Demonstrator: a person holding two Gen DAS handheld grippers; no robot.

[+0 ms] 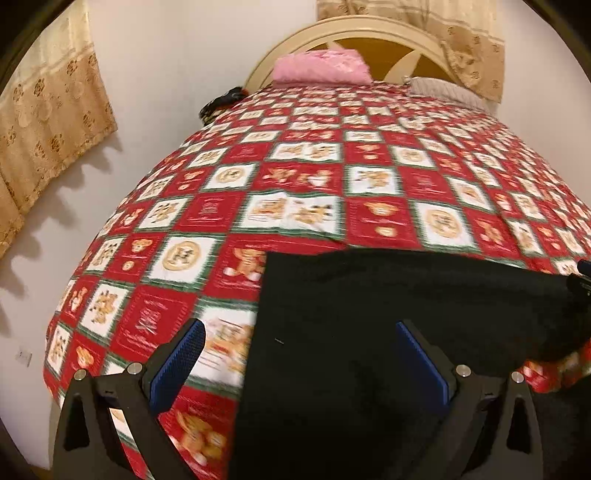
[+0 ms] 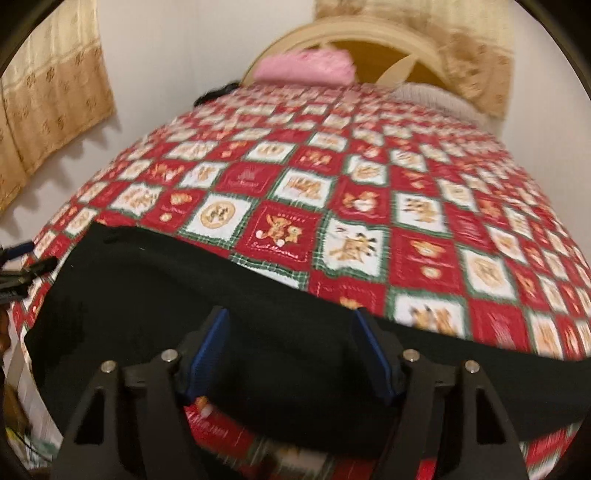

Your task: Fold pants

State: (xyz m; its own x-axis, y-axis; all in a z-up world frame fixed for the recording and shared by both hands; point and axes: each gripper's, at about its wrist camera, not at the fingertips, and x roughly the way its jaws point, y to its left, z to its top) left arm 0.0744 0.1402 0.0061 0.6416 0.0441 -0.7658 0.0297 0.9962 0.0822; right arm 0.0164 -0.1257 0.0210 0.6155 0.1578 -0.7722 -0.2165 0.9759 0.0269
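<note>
Black pants (image 1: 369,332) lie flat on the near end of a bed with a red, white and green teddy-bear quilt (image 1: 314,177). My left gripper (image 1: 301,343) is open above the pants' left edge, its left blue pad over the quilt and its right pad over the cloth. In the right wrist view the pants (image 2: 258,314) stretch across the lower frame. My right gripper (image 2: 290,336) is open, both blue pads over the black cloth. Each gripper shows at the other view's edge: the right one (image 1: 581,277), the left one (image 2: 18,266).
A pink pillow (image 1: 321,66) and a grey-white pillow (image 1: 443,90) lie at the cream headboard (image 1: 369,29). A dark bundle (image 1: 221,101) sits at the bed's far left corner. Tan curtains (image 1: 48,122) hang on the white wall on the left.
</note>
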